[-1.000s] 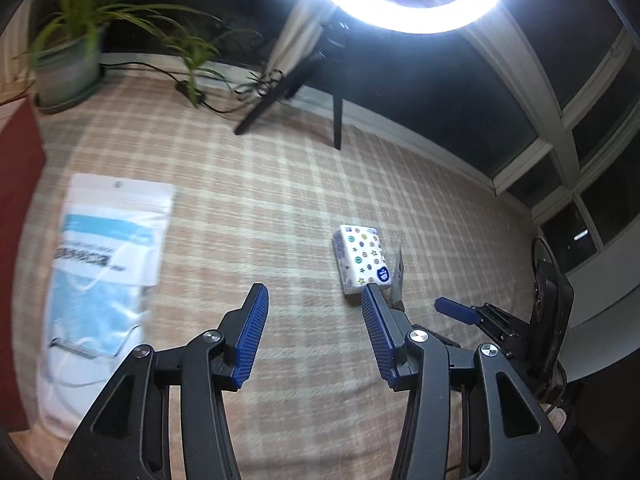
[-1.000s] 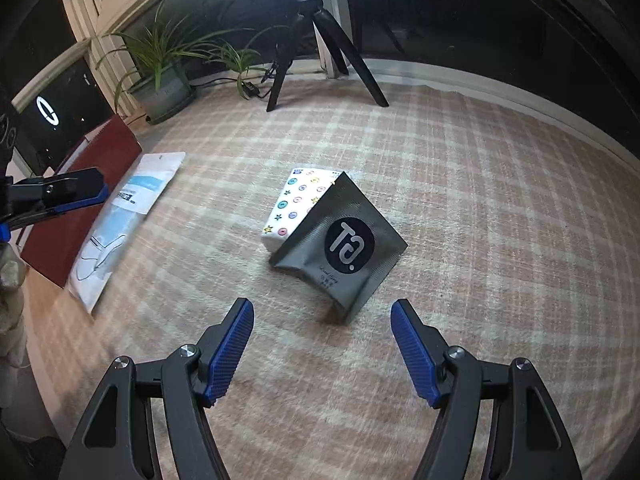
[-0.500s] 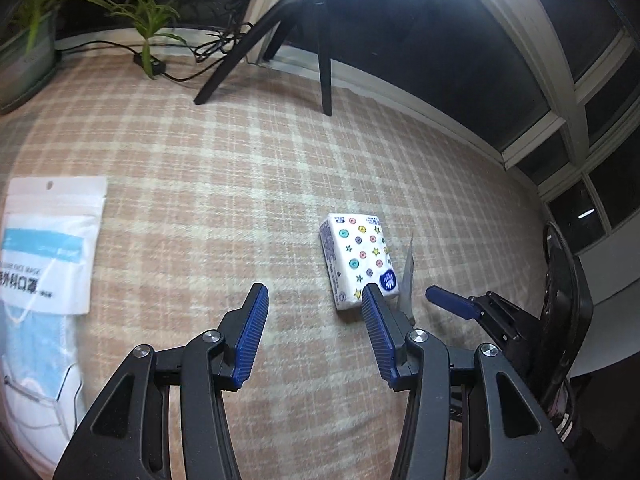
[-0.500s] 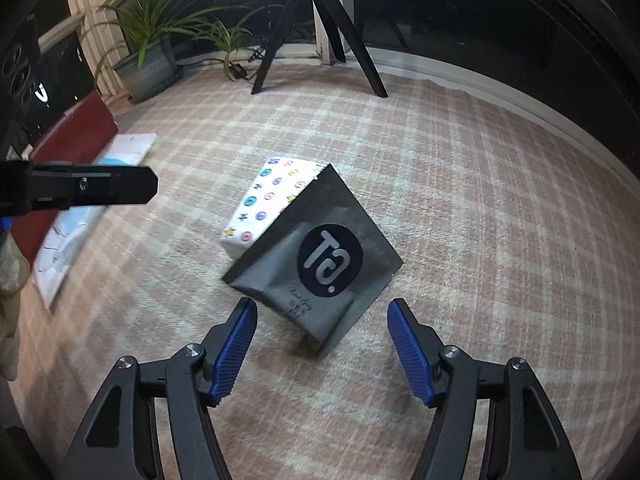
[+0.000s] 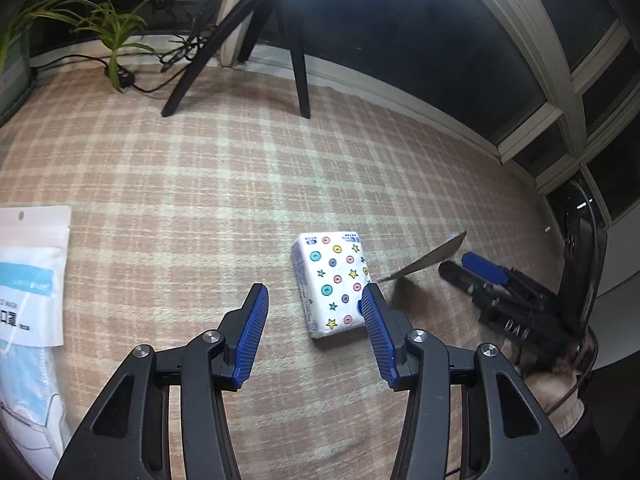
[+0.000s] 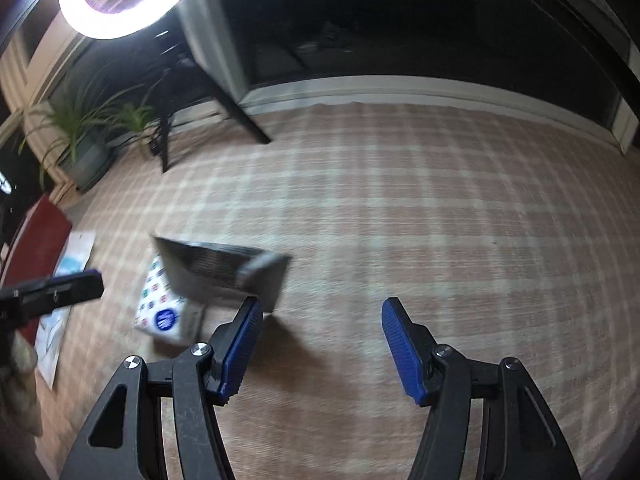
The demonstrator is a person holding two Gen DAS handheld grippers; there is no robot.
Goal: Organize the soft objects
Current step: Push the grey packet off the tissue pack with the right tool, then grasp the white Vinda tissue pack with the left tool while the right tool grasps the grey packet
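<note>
Left gripper (image 5: 314, 322) sits nearest in its own view, blue pads spread wide with nothing between them, low over the plaid cloth (image 5: 224, 184). Just past its right pad lies the tissue pack (image 5: 334, 282) — white, dotted with coloured buttons and stars, flat on the cloth, slightly right of the gap. To the pack's right a grey pouch (image 5: 430, 258) shows edge-on and tilted, one corner by the pack; whether it touches is unclear. Further right, the right gripper (image 5: 476, 272) points in toward that pouch, a hand behind it. At the left edge lies a mask bag (image 5: 30, 280), well apart from the pack.

In the right wrist view the picture is smeared. The right gripper (image 6: 322, 338) is wide open and empty; its left pad sits right at the grey pouch (image 6: 224, 270), which leans over the tissue pack (image 6: 166, 312). The left gripper (image 6: 68, 290) pokes in at left, above the mask bag (image 6: 54, 328).

Far off — tripod legs (image 5: 298, 64), a potted plant (image 6: 80, 148), a ring light (image 6: 120, 0), dark windows
</note>
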